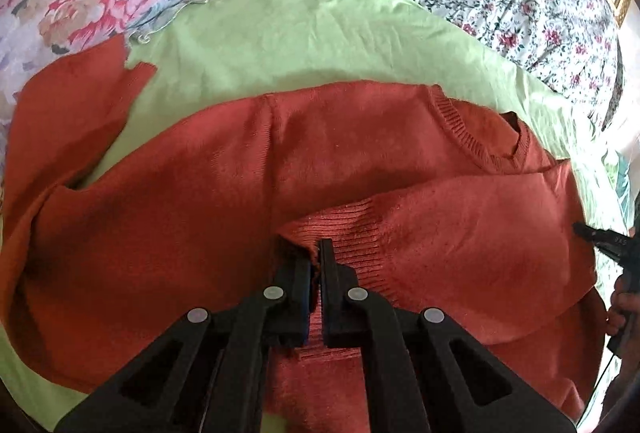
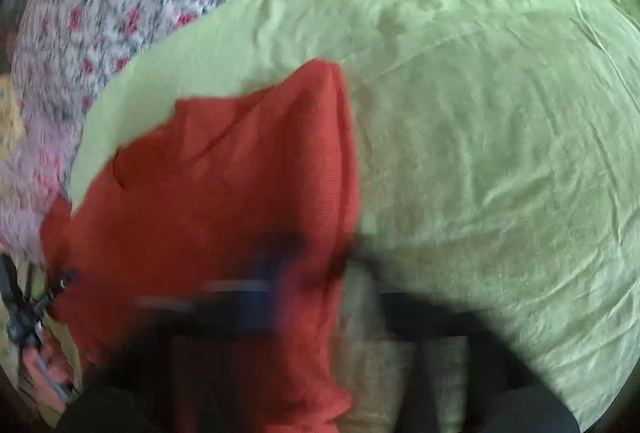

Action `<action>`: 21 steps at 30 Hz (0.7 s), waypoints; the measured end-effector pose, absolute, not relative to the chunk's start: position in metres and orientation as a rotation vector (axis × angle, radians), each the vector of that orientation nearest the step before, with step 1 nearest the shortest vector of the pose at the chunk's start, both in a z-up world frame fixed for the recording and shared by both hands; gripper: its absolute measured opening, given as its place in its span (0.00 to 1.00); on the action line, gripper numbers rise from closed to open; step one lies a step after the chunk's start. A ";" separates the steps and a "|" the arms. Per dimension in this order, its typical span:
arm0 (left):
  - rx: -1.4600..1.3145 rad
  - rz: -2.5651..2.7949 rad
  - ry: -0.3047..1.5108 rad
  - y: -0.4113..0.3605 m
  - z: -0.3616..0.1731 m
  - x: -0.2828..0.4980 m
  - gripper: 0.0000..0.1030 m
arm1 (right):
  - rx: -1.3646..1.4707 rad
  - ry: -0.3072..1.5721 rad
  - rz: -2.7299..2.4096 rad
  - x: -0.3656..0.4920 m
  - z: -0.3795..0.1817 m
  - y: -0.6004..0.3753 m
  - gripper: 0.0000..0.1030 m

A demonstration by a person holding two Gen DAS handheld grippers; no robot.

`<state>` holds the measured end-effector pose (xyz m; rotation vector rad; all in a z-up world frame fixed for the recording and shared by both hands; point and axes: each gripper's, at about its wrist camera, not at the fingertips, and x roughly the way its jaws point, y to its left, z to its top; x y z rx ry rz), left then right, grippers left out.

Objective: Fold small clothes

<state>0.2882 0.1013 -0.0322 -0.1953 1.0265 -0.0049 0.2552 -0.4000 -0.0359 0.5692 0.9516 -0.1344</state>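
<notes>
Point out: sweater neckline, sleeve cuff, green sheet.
sweater neckline (image 1: 486, 149), left wrist view, on the ribbed collar band.
sleeve cuff (image 1: 352, 233), left wrist view, on the ribbed end by the fingertips.
green sheet (image 2: 480, 113), right wrist view, on bare wrinkled cloth.

The left claw (image 1: 316, 253) points steeply down, jaws clamped together on fabric. The right claw (image 1: 588, 231) shows only as a blurred tip.

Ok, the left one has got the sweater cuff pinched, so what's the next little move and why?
Probably carry the ribbed cuff across the sweater body and lay it flat. The left gripper has its jaws shut on that cuff, the sleeve already lies folded over the chest, and the other sleeve sprawls on the green sheet.
</notes>
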 end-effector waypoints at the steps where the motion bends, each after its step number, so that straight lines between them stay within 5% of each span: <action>1: -0.204 -0.038 1.016 0.095 -0.026 0.289 0.01 | 0.562 0.933 -0.138 0.252 -0.030 -0.405 0.08; 10: -0.151 0.007 1.083 0.080 -0.050 0.306 0.01 | 0.620 0.945 -0.181 0.247 -0.035 -0.429 0.12; 15: -0.200 -0.030 1.058 0.096 -0.030 0.276 0.13 | 0.685 0.874 -0.204 0.209 -0.026 -0.425 0.18; 19: -0.208 0.008 1.008 0.117 -0.013 0.239 0.18 | 0.723 0.763 -0.144 0.169 0.002 -0.407 0.36; 21: -0.200 0.048 0.983 0.129 -0.005 0.222 0.31 | 0.727 0.726 -0.103 0.150 0.011 -0.391 0.52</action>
